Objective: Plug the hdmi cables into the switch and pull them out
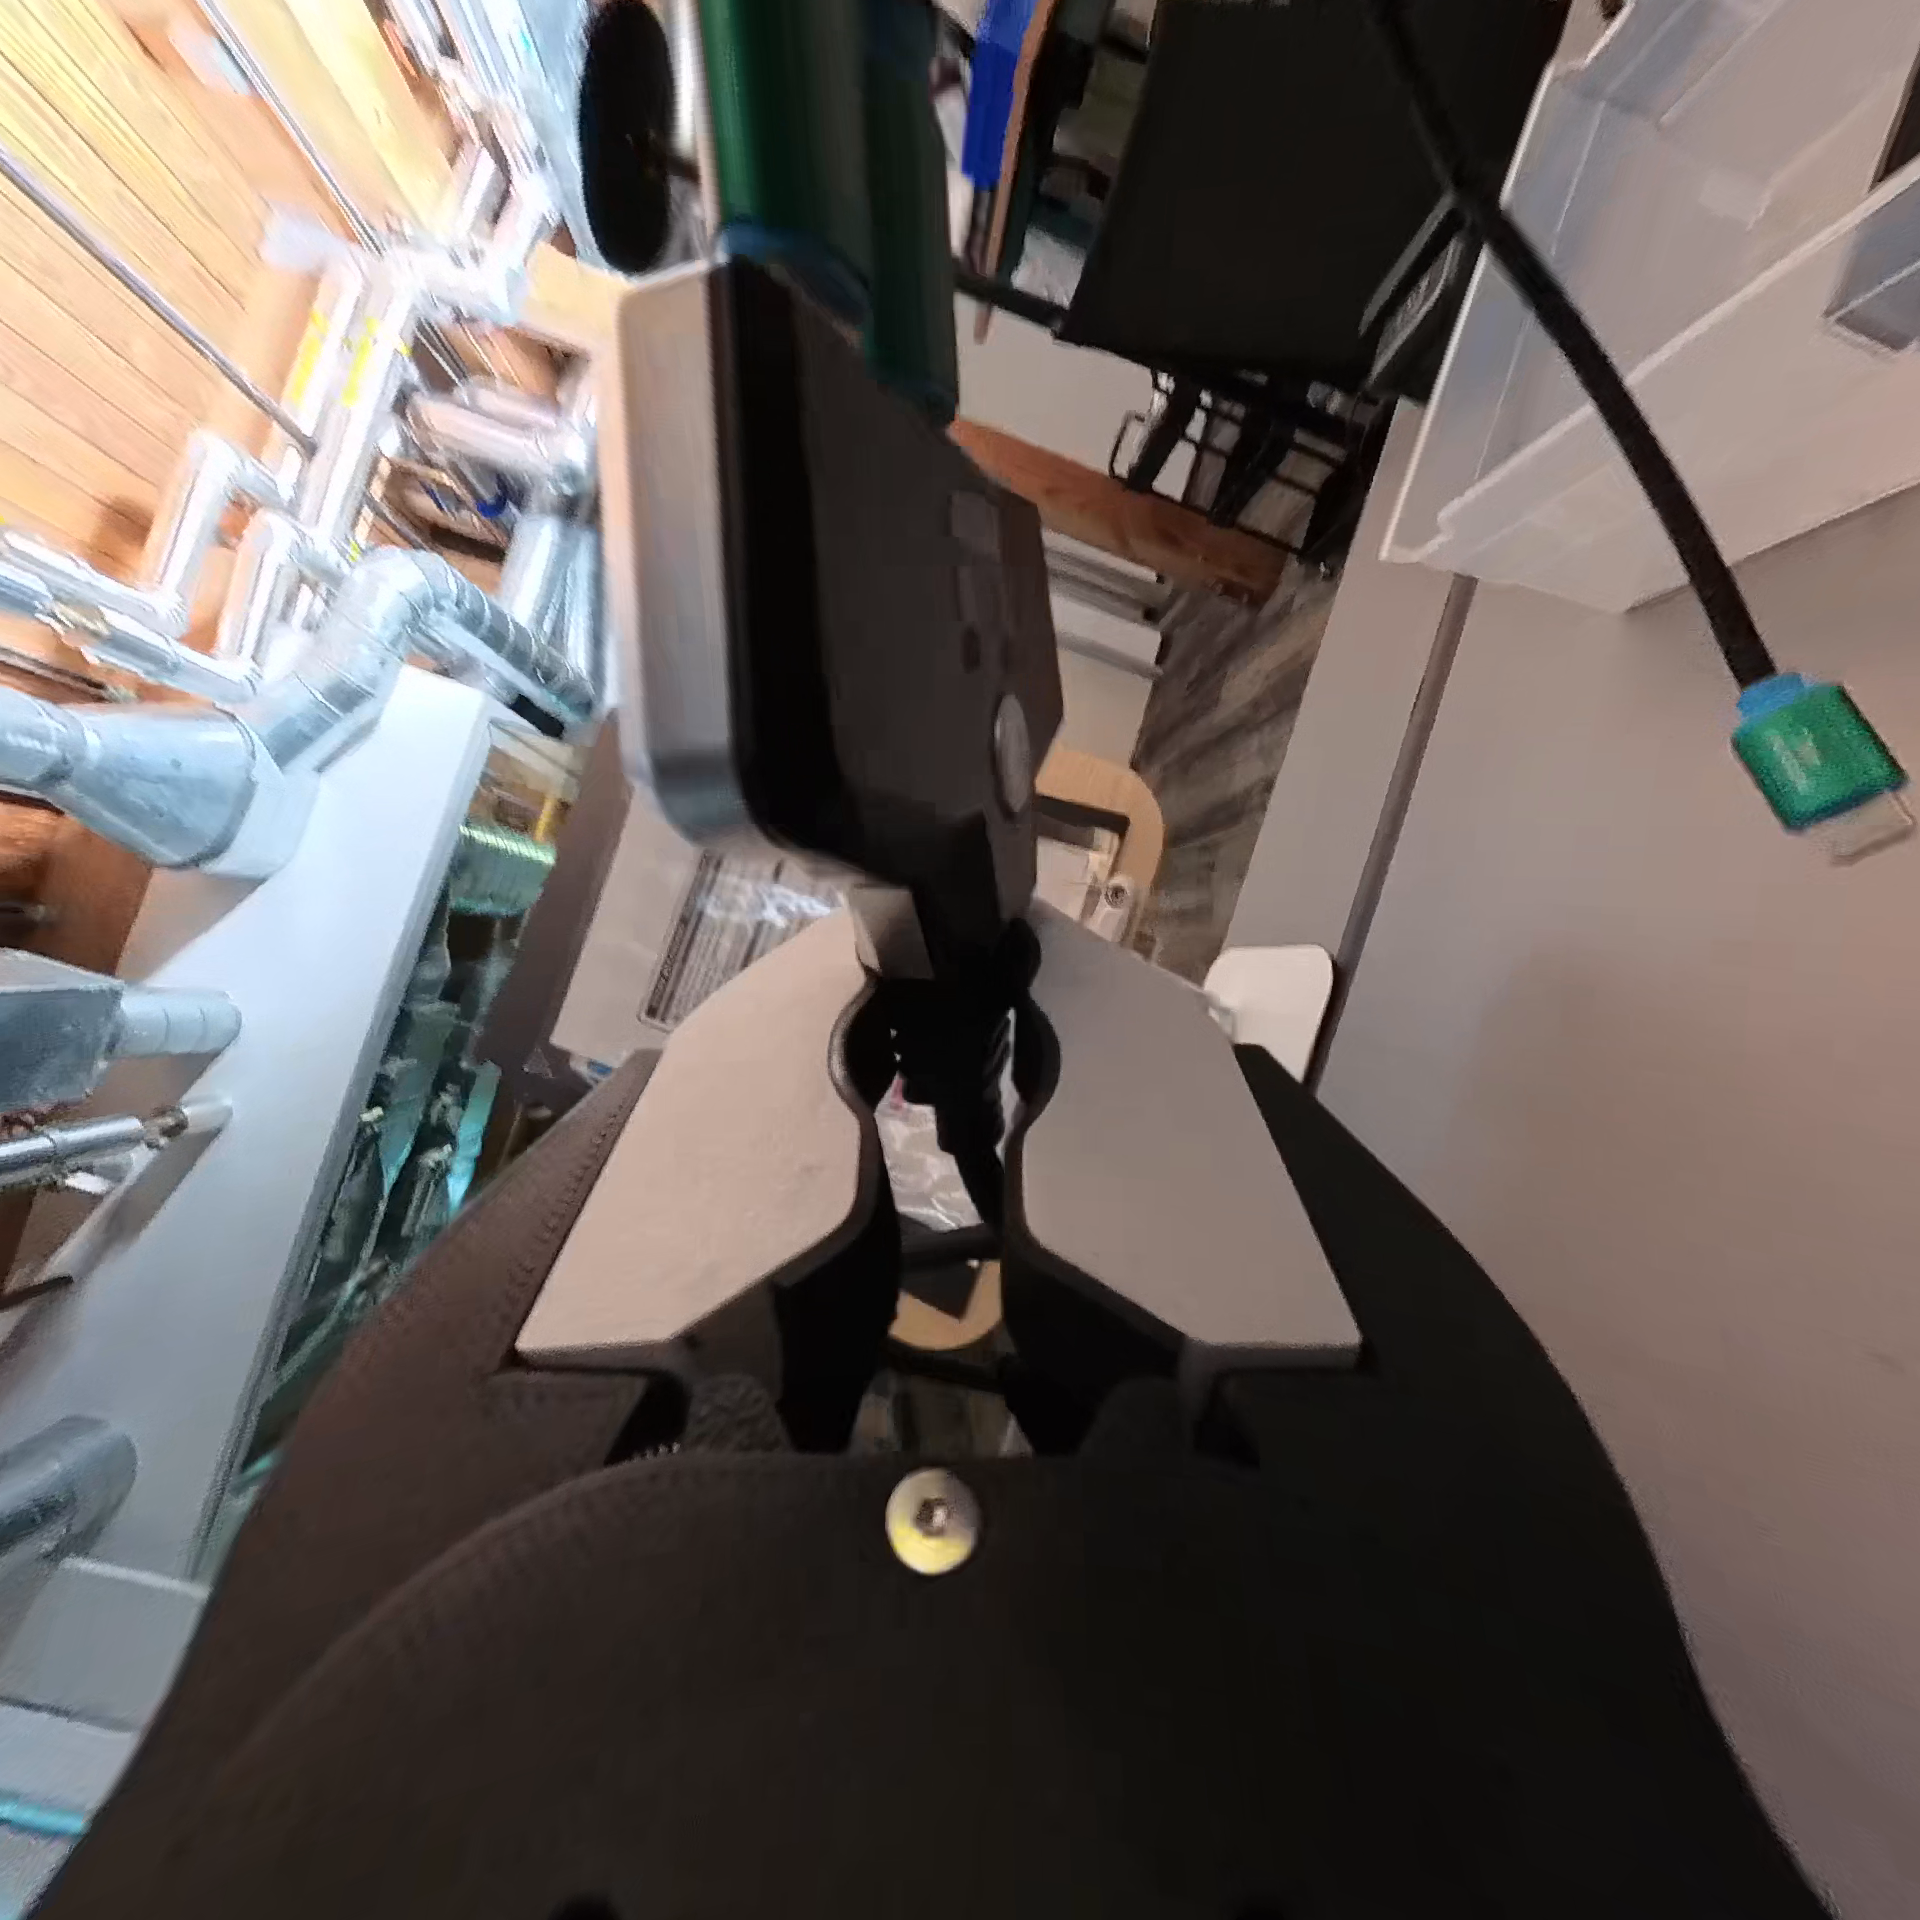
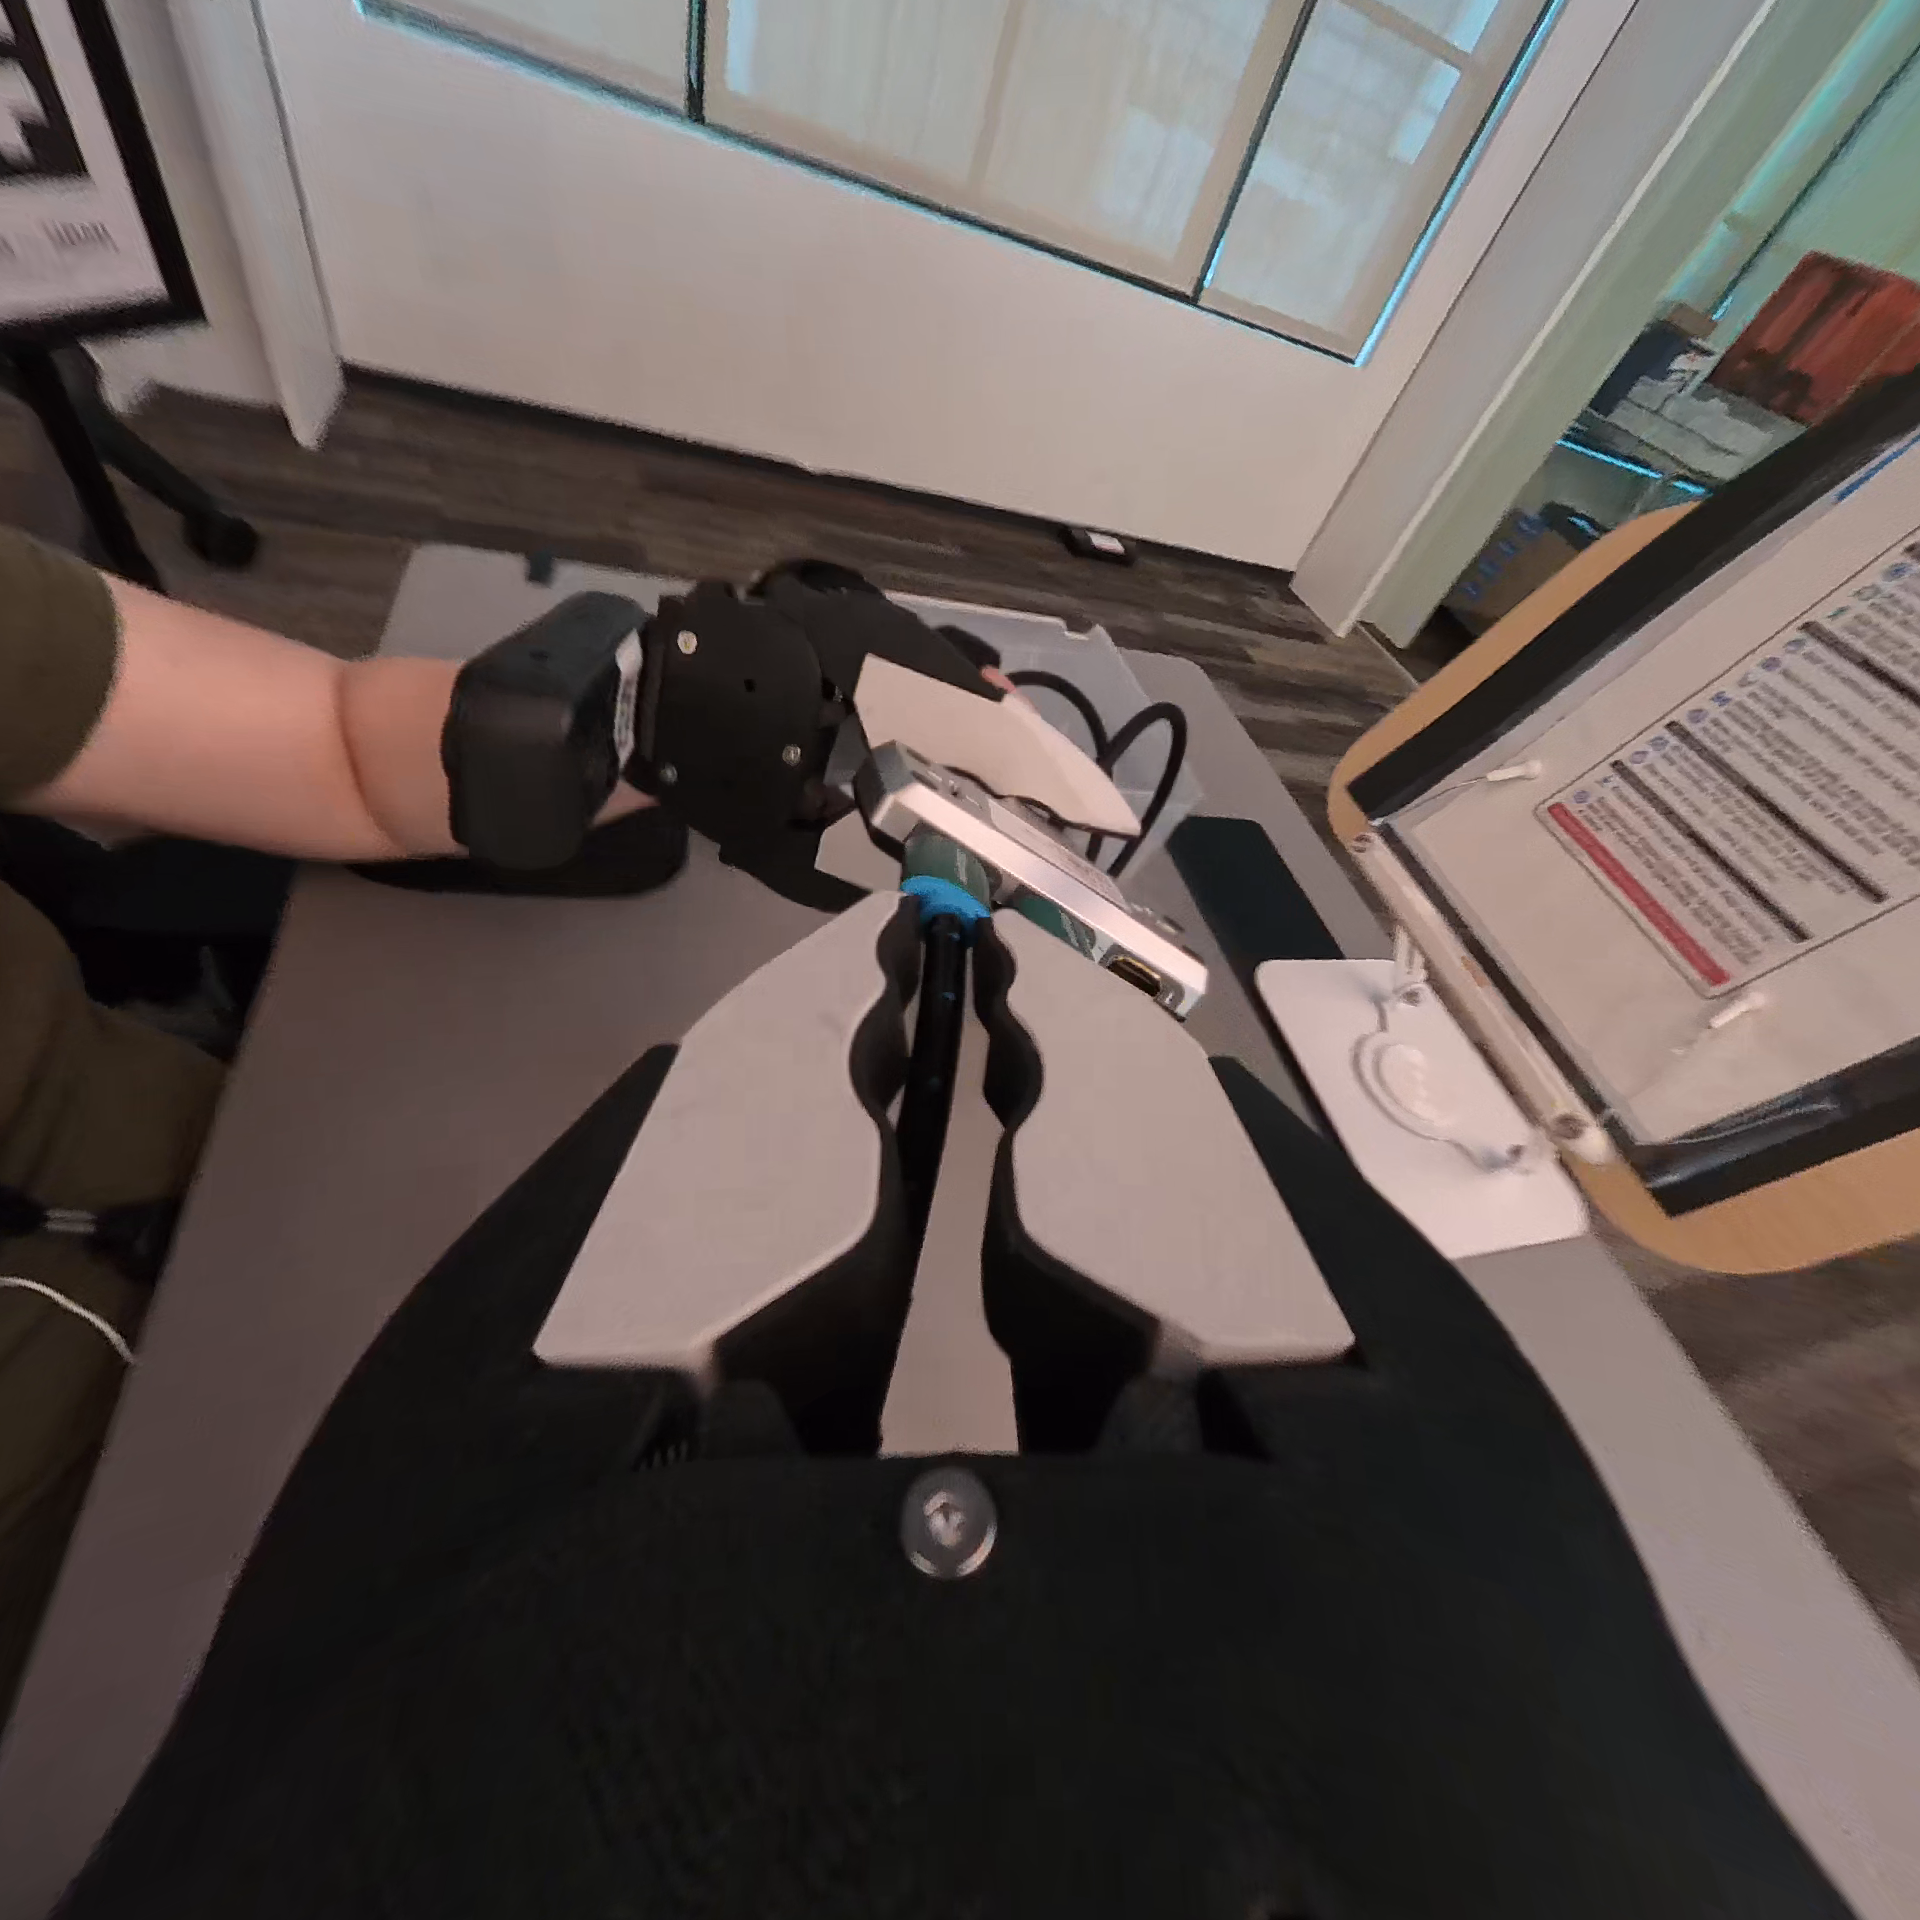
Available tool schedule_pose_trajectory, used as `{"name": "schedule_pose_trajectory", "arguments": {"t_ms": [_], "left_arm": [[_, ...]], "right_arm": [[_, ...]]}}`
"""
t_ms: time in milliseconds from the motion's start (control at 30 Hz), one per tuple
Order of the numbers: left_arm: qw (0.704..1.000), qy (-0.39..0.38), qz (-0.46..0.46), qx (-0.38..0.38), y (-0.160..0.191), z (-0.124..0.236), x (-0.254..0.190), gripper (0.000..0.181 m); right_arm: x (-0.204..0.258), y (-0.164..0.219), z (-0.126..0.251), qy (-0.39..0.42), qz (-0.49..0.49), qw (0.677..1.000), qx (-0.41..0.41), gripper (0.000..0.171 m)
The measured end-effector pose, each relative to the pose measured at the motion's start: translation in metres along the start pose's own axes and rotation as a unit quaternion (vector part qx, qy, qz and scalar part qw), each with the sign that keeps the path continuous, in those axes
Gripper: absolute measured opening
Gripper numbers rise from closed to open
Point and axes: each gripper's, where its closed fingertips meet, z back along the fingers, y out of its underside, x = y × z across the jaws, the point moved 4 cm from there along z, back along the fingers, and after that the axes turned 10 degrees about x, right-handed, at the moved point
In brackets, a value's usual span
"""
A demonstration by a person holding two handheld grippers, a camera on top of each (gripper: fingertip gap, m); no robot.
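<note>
My left gripper (image 1: 956, 956) is shut on the near end of the HDMI switch (image 1: 831, 582), a flat box with a black face and silver sides, and holds it above the table. The switch's own black lead runs back between the fingers. In the right wrist view the switch (image 2: 1049, 883) shows with the left gripper (image 2: 987, 769) clamped on it. My right gripper (image 2: 940, 925) is shut on a black HDMI cable just behind its green plug with a blue collar (image 2: 940, 883), which sits in the switch's silver edge. A second green HDMI plug (image 1: 1818, 769) hangs free on its black cable.
A grey table (image 2: 468, 1039) lies below. A clear plastic bin (image 1: 1662, 312) stands behind the switch, with cable loops in it. A white pad (image 2: 1423, 1101) and a framed printed sheet (image 2: 1714, 831) are at the right. A person's forearm (image 2: 208, 727) reaches in from the left.
</note>
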Motion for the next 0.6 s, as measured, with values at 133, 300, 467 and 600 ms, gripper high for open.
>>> {"name": "schedule_pose_trajectory", "arguments": {"t_ms": [133,300,467,600], "left_arm": [[0.997,0.074,0.018,-0.019,0.002,0.007,-0.004,0.022],[0.978,0.197,0.065,-0.031,0.011,0.019,-0.003,0.035],[0.922,0.347,0.156,-0.067,0.015,0.038,0.000,0.058],[0.905,0.331,0.233,-0.136,0.003,0.036,0.012,0.029]], "right_arm": [[-0.012,0.006,0.000,-0.056,-0.097,0.993,-0.041,0.010],[-0.027,0.019,-0.013,-0.140,-0.194,0.967,-0.086,0.010],[-0.031,0.026,-0.030,-0.176,-0.229,0.952,-0.098,0.010],[-0.031,0.028,-0.041,-0.176,-0.237,0.951,-0.095,0.010]]}}
